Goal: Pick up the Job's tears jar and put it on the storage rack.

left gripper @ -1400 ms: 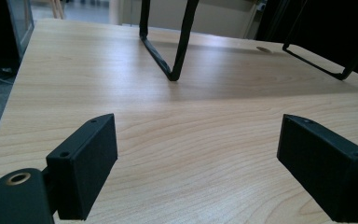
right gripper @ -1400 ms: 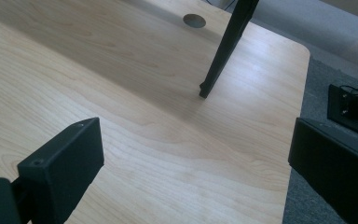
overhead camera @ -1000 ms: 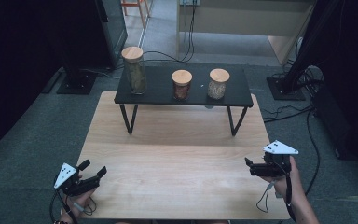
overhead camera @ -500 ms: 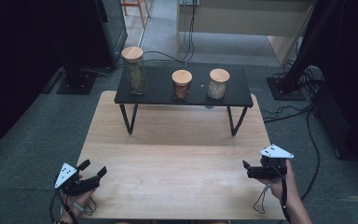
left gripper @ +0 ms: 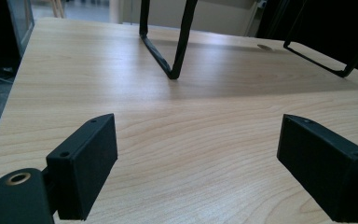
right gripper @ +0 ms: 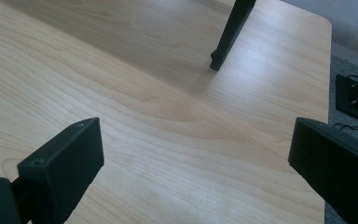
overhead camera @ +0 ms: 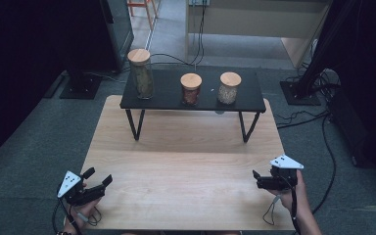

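Three cork-lidded glass jars stand on a low black shelf [overhead camera: 166, 100] at the far side of the wooden table [overhead camera: 186, 166]: a tall jar [overhead camera: 141, 74] at the left, a short dark one [overhead camera: 191, 89] in the middle, a short pale one [overhead camera: 229, 88] at the right. My left gripper [overhead camera: 98, 177] rests at the table's near left corner, open, jaws wide apart with nothing between them [left gripper: 198, 158]. My right gripper [overhead camera: 255, 179] sits low at the near right edge, open and empty too [right gripper: 196, 163].
The shelf's black hairpin legs [left gripper: 168, 39] [right gripper: 230, 32] stand on the table ahead of both grippers. Cables [overhead camera: 293, 117] and dark stands [overhead camera: 81, 83] lie on the grey floor around the table. The table's right edge [right gripper: 328, 93] runs close to my right gripper.
My right gripper has dropped nearer to the table's front edge and moved slightly left. The left gripper has stayed put.
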Demonstrator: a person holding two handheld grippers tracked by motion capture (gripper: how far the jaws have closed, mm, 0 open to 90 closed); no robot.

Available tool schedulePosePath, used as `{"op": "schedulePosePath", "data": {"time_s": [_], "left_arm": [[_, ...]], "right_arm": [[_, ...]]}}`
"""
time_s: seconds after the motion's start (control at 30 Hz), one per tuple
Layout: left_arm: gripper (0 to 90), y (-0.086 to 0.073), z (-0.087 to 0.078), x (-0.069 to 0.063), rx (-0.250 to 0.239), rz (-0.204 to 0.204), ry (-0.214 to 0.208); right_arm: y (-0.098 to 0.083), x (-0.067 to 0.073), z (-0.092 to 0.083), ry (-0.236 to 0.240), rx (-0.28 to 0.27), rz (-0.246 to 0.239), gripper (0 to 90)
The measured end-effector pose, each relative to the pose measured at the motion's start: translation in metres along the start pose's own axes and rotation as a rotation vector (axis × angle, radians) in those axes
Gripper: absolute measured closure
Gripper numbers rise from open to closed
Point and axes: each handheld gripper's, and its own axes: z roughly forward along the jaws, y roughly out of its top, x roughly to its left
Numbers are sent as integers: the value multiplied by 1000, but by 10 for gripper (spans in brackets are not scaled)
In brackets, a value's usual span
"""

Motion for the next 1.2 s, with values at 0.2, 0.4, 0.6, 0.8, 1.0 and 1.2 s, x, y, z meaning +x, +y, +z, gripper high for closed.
{"op": "schedulePosePath", "data": {"time_s": [0.2, 0.4, 0.6, 0.8, 1.0, 1.2], "left_arm": [[123, 0, 0, 0, 0, 0, 0], [123, 0, 0, 0, 0, 1, 0], [123, 0, 0, 0, 1, 1, -1], [123, 0, 0, 0, 1, 2, -3], [123, 0, 0, 1, 1, 0, -3], [123, 0, 0, 1, 1, 0, -4]], "right_arm": [[-5, 2, 5, -2, 1, 3, 31], [-10, 1, 10, 2, 1, 18, 31], [-16, 0, 14, 4, -6, 36, 31], [-22, 2, 19, 0, -7, 36, 31], [-26, 3, 23, -4, -7, 40, 31], [-34, 3, 28, -7, -23, 61, 31]]}}
